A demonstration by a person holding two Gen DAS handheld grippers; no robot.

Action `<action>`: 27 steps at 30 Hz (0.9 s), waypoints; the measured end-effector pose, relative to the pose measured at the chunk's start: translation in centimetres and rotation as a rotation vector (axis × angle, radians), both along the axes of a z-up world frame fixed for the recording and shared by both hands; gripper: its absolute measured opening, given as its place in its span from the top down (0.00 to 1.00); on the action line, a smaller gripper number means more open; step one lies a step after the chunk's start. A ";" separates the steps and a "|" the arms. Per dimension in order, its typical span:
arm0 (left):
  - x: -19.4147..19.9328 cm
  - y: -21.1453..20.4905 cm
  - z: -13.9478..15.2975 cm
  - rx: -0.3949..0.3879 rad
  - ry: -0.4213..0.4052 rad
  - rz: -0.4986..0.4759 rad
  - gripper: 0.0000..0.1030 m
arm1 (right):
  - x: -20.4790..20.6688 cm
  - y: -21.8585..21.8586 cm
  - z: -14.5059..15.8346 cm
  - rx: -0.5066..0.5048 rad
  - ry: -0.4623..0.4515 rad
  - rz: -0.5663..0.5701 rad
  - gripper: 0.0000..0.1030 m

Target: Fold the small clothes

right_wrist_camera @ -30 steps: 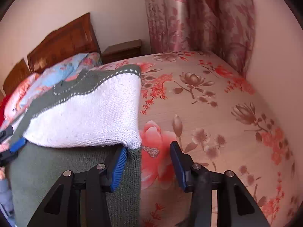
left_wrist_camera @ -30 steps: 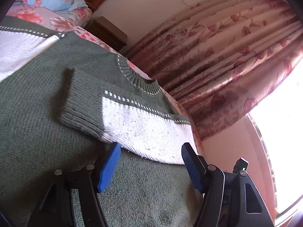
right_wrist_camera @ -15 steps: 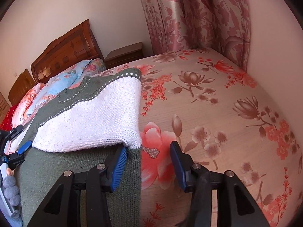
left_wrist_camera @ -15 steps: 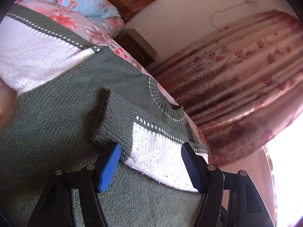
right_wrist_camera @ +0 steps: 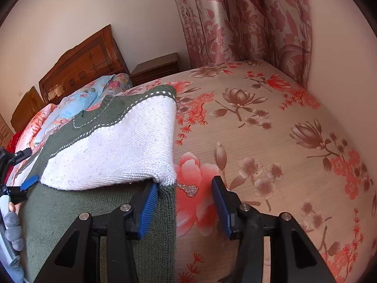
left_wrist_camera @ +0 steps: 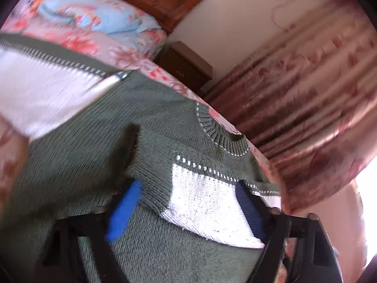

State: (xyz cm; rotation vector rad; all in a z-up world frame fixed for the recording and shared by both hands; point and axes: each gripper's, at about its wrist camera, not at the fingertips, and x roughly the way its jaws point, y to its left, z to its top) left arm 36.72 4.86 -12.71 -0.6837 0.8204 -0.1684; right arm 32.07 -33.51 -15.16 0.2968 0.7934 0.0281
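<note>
A green and white knit sweater (left_wrist_camera: 77, 165) lies flat on the floral bed (right_wrist_camera: 271, 141). One sleeve (left_wrist_camera: 200, 195), white with a green ribbed cuff, is folded across its body. My left gripper (left_wrist_camera: 188, 208) hovers open just over this sleeve, one blue finger at the cuff and the other at the white part. The other sleeve (left_wrist_camera: 47, 89) lies spread out at the upper left. In the right wrist view the folded sleeve (right_wrist_camera: 122, 151) ends at the sweater's side edge. My right gripper (right_wrist_camera: 185, 207) stands open astride that edge, holding nothing. The left gripper (right_wrist_camera: 23, 168) shows at the far left.
A blue floral pillow (right_wrist_camera: 77, 99) and a wooden headboard (right_wrist_camera: 82, 63) stand at the head of the bed. A dark nightstand (right_wrist_camera: 155, 68) and a flowered curtain (right_wrist_camera: 247, 18) lie beyond. Bare bedsheet stretches right of the sweater up to a wall (right_wrist_camera: 341, 59).
The left gripper has turned and crept forward, so the folded sleeve now lies between its fingers instead of ahead of them. The right gripper has kept its place. Both stay open.
</note>
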 end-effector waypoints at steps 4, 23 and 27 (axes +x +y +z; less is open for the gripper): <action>0.1 0.4 -2.3 -0.093 0.078 -0.052 0.00 | 0.0 0.0 0.0 0.007 -0.002 0.000 0.55; -0.8 1.8 -0.2 -0.055 0.025 -0.031 0.00 | 0.0 -0.3 -0.1 0.033 -0.008 -0.001 0.55; 0.3 0.1 0.1 0.023 0.007 -0.084 0.00 | 0.0 -0.2 -0.1 0.034 -0.008 -0.001 0.55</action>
